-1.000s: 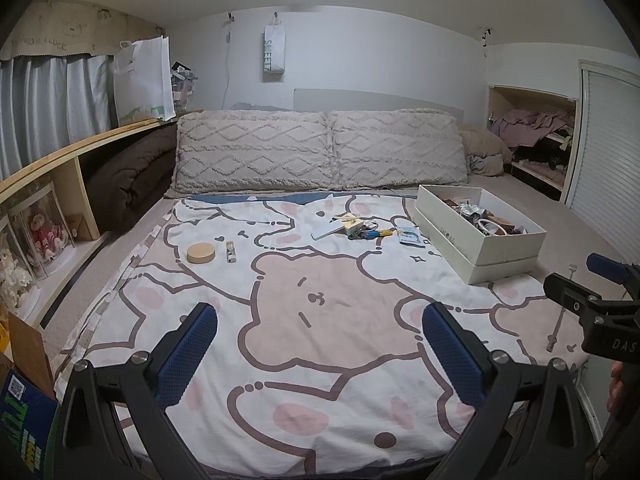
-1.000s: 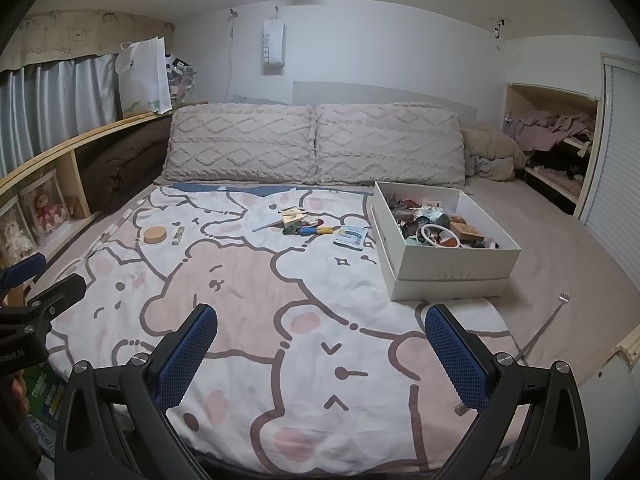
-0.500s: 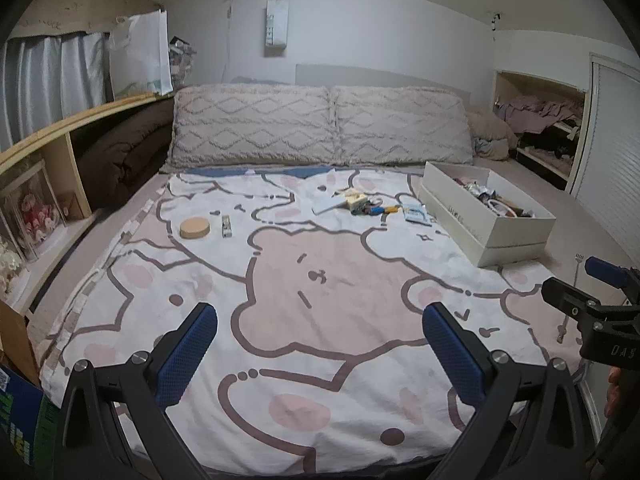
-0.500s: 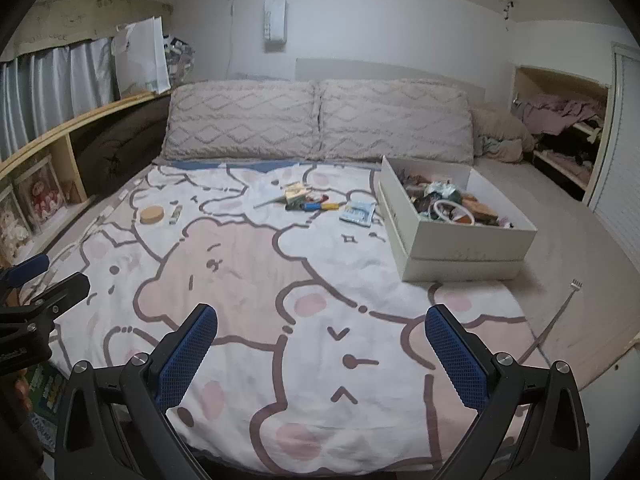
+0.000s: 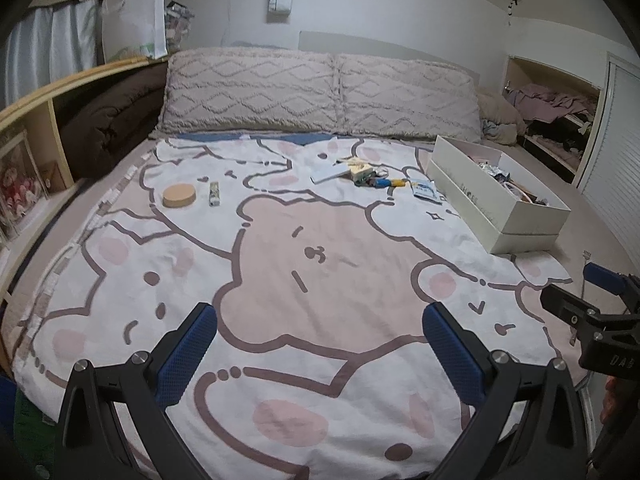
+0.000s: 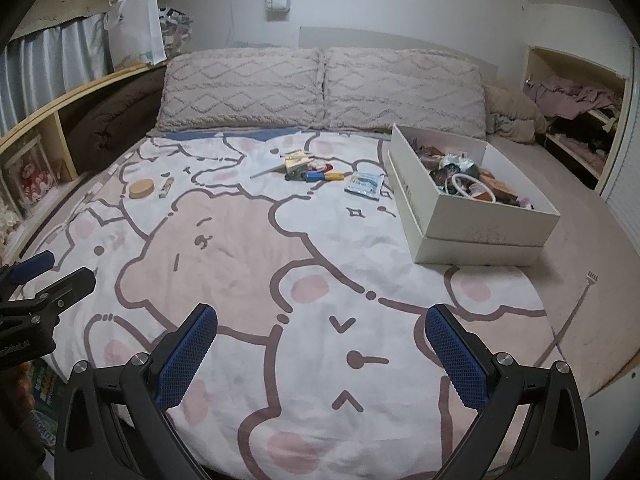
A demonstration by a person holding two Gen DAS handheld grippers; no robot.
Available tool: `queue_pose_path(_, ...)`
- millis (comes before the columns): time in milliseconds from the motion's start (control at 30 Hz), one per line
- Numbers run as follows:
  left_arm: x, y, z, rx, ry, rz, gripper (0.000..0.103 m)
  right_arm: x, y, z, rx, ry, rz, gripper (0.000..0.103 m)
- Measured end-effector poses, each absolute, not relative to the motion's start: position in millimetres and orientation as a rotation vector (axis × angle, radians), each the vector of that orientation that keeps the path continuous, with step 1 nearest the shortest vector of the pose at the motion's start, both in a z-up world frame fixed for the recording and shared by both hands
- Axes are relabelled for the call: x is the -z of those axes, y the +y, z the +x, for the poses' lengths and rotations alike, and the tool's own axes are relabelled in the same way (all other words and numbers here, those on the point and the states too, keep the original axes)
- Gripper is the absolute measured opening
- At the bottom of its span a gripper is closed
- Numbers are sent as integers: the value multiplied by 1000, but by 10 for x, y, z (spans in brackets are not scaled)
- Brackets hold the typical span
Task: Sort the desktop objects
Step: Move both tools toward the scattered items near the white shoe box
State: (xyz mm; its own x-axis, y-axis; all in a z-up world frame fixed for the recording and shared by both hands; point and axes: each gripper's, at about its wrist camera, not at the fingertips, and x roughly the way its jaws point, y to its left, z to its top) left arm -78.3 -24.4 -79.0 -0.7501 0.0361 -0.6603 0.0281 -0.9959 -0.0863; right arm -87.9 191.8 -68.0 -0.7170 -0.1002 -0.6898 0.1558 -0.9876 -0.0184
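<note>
Loose items lie far across a bear-print blanket (image 5: 320, 240): a round wooden lid (image 5: 179, 196), a small tube (image 5: 215, 193), a white flat bar (image 5: 329, 173), a pile with a blue-and-yellow tool (image 5: 384, 182) and a foil packet (image 5: 426, 191). A white box (image 6: 472, 216) holding several odds and ends stands on the right. My left gripper (image 5: 320, 350) and my right gripper (image 6: 322, 354) both hover open over the near edge of the bed, holding nothing. The same lid (image 6: 141, 189), tool (image 6: 324, 176) and packet (image 6: 365, 185) show in the right wrist view.
Two knitted pillows (image 5: 320, 96) line the headboard. A wooden shelf (image 5: 36, 120) with a brown quilt runs along the left. A back scratcher (image 6: 576, 312) lies on the beige sheet at the right. A cupboard nook with clothes (image 6: 576, 96) sits far right.
Both grippers have moved forward and tilted down over the bed, so the blanket fills more of each view. Their jaws stay open and nothing was picked up.
</note>
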Motion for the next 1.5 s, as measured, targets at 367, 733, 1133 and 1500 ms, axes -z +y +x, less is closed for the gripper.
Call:
queue_pose_path(367, 1179, -191, -1194, -2843, -168, -1252, 103, 1037, 1856, -1249, 2704, 116, 1242, 103)
queue_pose_path(733, 1543, -266, -1590, -2784, -225, -1387, 103, 1414, 1698, -1676, 2606, 122, 1339, 103)
queue_pose_path(1133, 1603, -465, -2107, -2814, -244, -1388, 103, 1589, 1575, -2160, 2552, 147, 1338, 103)
queue_pose_path(1500, 1590, -483, -2689, -2774, -285, -1378, 103, 1606, 1671, -2758, 2619, 63, 1317, 103)
